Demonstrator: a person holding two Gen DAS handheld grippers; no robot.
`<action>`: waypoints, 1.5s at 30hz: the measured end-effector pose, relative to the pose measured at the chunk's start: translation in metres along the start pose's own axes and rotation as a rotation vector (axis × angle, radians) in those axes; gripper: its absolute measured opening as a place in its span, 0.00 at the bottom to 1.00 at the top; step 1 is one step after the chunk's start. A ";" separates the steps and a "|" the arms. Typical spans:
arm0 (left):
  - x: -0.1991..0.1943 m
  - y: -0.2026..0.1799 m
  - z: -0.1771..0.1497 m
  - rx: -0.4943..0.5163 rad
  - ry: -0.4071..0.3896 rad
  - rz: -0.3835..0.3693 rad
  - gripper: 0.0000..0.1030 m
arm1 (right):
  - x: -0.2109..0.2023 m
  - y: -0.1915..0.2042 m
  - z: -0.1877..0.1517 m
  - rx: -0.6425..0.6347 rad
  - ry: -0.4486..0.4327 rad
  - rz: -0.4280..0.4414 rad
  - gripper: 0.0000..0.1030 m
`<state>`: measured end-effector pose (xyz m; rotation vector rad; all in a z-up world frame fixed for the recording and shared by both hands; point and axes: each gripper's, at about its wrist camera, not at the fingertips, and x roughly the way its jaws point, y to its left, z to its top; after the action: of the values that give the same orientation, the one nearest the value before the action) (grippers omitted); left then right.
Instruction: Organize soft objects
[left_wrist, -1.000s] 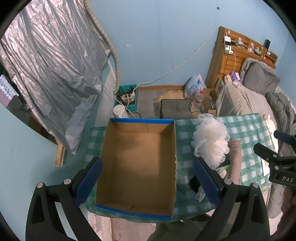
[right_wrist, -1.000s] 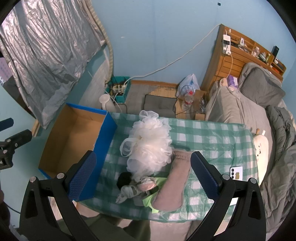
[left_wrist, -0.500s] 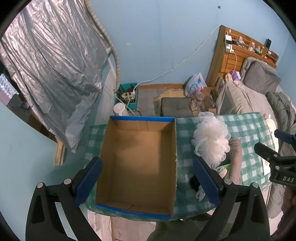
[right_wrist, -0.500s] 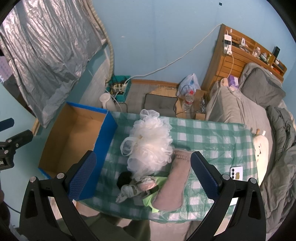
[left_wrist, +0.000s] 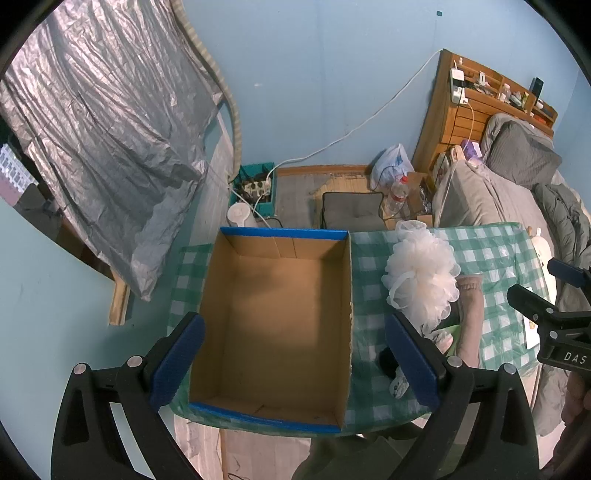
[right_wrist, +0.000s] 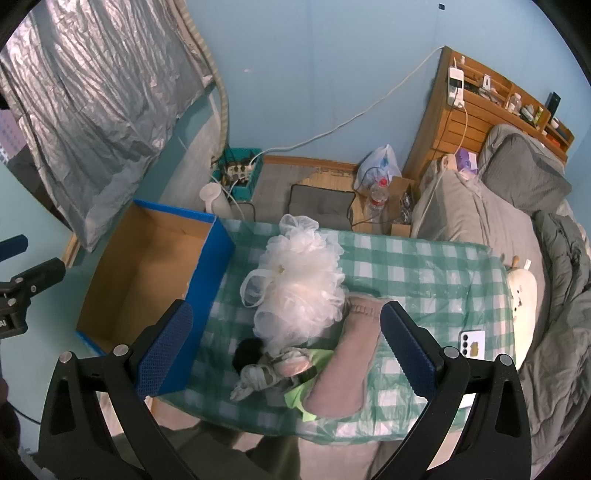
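An empty cardboard box (left_wrist: 280, 317) with blue edges stands on the left of the green checked table (left_wrist: 491, 251); it also shows in the right wrist view (right_wrist: 147, 273). A white mesh bath pouf (right_wrist: 299, 288) lies right of it, also in the left wrist view (left_wrist: 421, 277). Beside it lie a pinkish-brown mitt (right_wrist: 351, 354), a rolled grey sock (right_wrist: 266, 373), a black soft item (right_wrist: 247, 354) and a green cloth (right_wrist: 306, 391). My left gripper (left_wrist: 295, 362) is open, high above the box. My right gripper (right_wrist: 284, 347) is open, high above the pile.
A white phone (right_wrist: 472, 343) lies at the table's right edge. A bed with grey bedding (right_wrist: 517, 236) is to the right, with a cream plush (right_wrist: 522, 291) beside the table. A floor cushion (right_wrist: 319, 201), bottle and power strips sit beyond the table. Silver sheeting (left_wrist: 99, 122) hangs left.
Both grippers stay open and almost still; the left wrist view has drifted only slightly. Nothing on the table has moved.
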<state>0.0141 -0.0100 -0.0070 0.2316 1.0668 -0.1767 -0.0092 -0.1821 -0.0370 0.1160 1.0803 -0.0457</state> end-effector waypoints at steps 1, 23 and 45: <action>0.000 0.001 0.001 0.001 0.000 -0.001 0.96 | 0.000 -0.001 0.000 0.000 0.001 -0.001 0.98; 0.010 -0.008 -0.012 -0.004 0.050 -0.076 0.96 | -0.002 -0.031 -0.013 0.030 0.030 -0.012 0.98; 0.070 -0.055 -0.021 0.122 0.162 -0.151 0.96 | 0.061 -0.106 -0.049 0.114 0.177 -0.024 0.98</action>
<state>0.0161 -0.0593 -0.0842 0.2784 1.2367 -0.3646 -0.0333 -0.2802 -0.1212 0.2134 1.2561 -0.1202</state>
